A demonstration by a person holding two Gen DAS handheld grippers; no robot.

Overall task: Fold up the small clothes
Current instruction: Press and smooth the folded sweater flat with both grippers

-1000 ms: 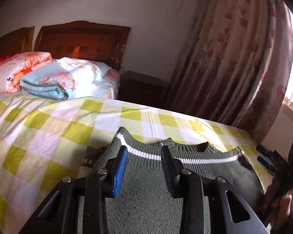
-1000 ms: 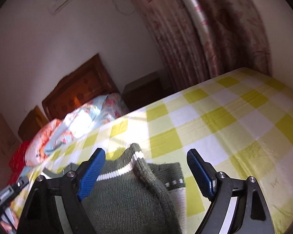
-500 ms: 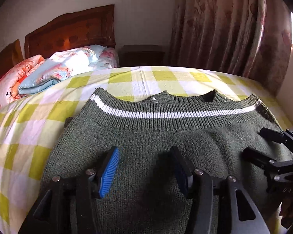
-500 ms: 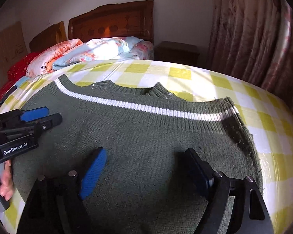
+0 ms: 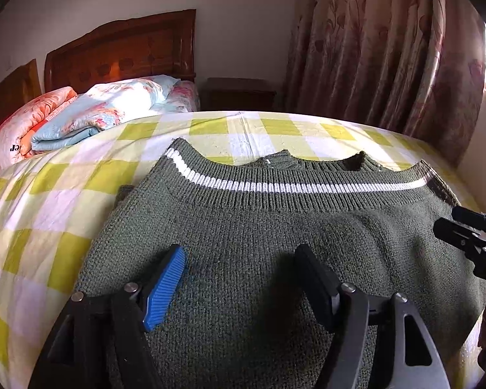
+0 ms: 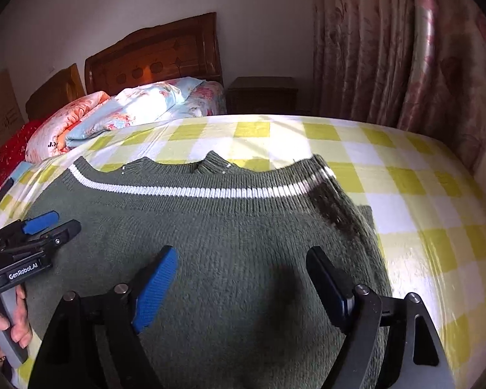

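Lying flat: green knit sweater [image 5: 259, 227] | 1 white stripe | folded double

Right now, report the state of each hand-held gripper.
Left hand-held gripper: open, jaws just widened, holding nothing, over the dark green knitted sweater.
Right hand-held gripper: open, empty.

Left gripper [image 5: 239, 259] jaws have just been opening, nothing gripped; right gripper [image 6: 243, 259] jaws also spread.

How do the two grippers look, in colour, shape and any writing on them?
Both the left gripper and the right gripper have black angular frames with silver pins. On each, one ribbed pad is bright blue and the other looks dark. White "GenRobot.AI" lettering marks the left gripper's body in the right wrist view.
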